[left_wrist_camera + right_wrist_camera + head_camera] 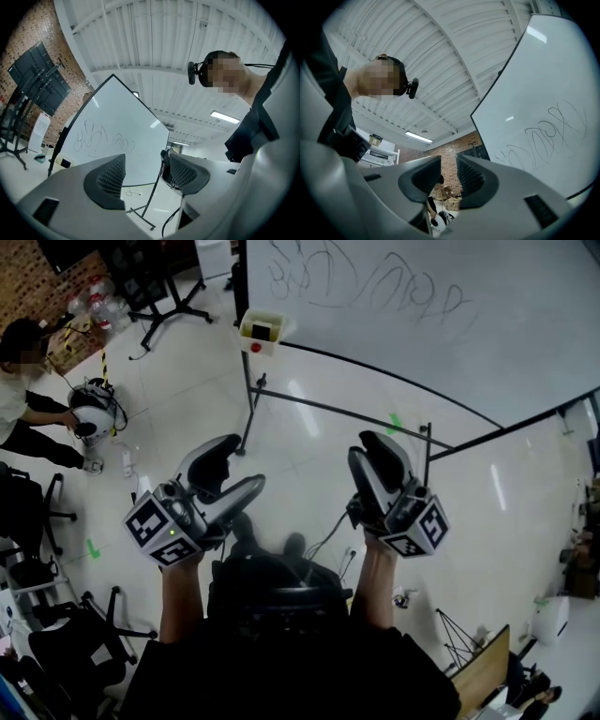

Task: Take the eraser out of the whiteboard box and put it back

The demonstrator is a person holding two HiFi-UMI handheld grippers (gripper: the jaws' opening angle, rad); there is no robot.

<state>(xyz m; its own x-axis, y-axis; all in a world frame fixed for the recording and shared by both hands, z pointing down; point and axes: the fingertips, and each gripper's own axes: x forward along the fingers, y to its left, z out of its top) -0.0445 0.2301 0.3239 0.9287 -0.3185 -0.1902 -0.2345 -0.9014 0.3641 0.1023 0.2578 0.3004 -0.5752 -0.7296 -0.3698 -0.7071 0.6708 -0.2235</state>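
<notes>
Presumably because the whiteboard box [247,327] hangs far at the whiteboard's [422,324] left corner, a dark eraser [263,331] seemingly inside, the left hand-held gripper [146,165], wide open, and the right hand-held gripper [448,172], narrowly open, face it empty.

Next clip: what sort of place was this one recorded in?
Probably an open office or lab workspace: a scribbled-on whiteboard on a stand, office chairs at the left on a glossy tiled floor, and a brick wall behind.
</notes>
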